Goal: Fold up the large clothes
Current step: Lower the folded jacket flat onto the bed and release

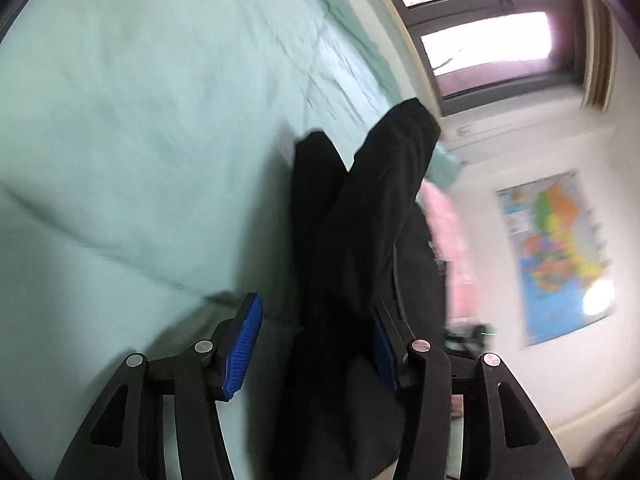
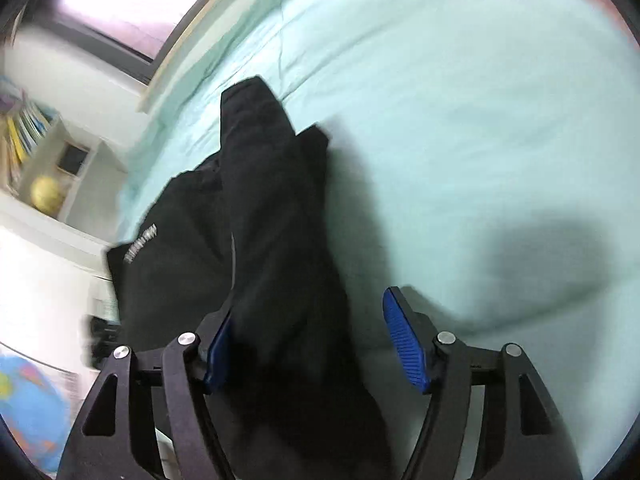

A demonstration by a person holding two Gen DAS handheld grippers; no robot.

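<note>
A large black garment [image 1: 360, 216] hangs and drapes over a mint-green bed sheet [image 1: 140, 140]. In the left wrist view it runs between the blue-padded fingers of my left gripper [image 1: 316, 344], whose jaws stand wide apart with cloth lying against the right pad. In the right wrist view the same black garment [image 2: 272, 240], with a small white logo, passes between the fingers of my right gripper [image 2: 308, 344]. Those jaws are also wide apart, cloth against the left pad. Both views are motion-blurred.
A window [image 1: 480, 40] and white wall with a coloured map poster [image 1: 560, 256] are beside the bed. Pink cloth [image 1: 448, 232] hangs near the black garment. A shelf with a yellow ball [image 2: 46, 196] and a globe [image 2: 28, 412] are at the left in the right wrist view.
</note>
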